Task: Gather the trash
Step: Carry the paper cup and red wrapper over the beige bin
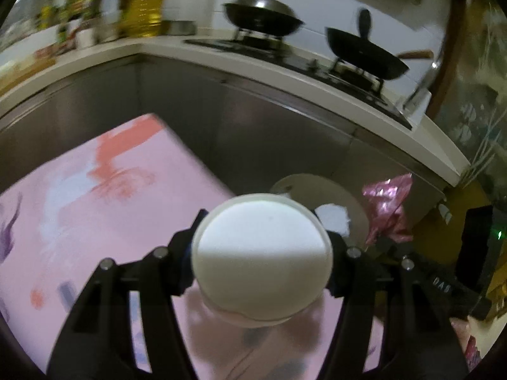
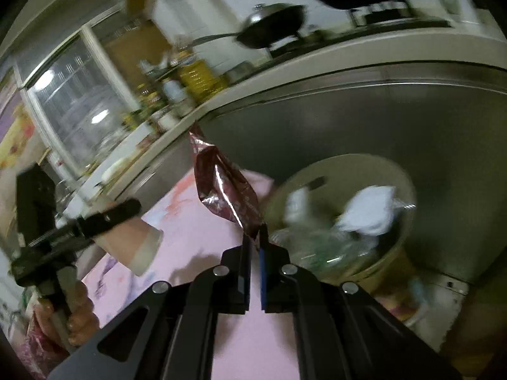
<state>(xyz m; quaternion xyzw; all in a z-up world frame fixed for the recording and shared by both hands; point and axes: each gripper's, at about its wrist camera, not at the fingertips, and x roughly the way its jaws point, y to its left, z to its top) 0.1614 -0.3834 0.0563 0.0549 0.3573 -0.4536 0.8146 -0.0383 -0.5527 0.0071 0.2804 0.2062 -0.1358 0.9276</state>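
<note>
My left gripper (image 1: 263, 247) is shut on a white paper cup (image 1: 261, 255), held sideways above the pink mat (image 1: 95, 209); the cup (image 2: 136, 243) and left gripper (image 2: 104, 218) also show in the right wrist view. My right gripper (image 2: 255, 237) is shut on a shiny dark-red foil wrapper (image 2: 225, 186), which hangs upward from the fingertips; it also shows in the left wrist view (image 1: 388, 209). A round tan trash bin (image 2: 396, 253) stands just right of the wrapper, with white crumpled paper (image 2: 367, 209) and clear plastic inside. The bin (image 1: 317, 186) sits behind the cup.
Steel cabinet fronts (image 1: 253, 120) rise behind the mat and bin. The counter above holds a stove with two black pans (image 1: 263, 15) (image 1: 367, 57) and oil bottles (image 1: 142, 9). A sliding glass door (image 2: 73, 101) is at the left.
</note>
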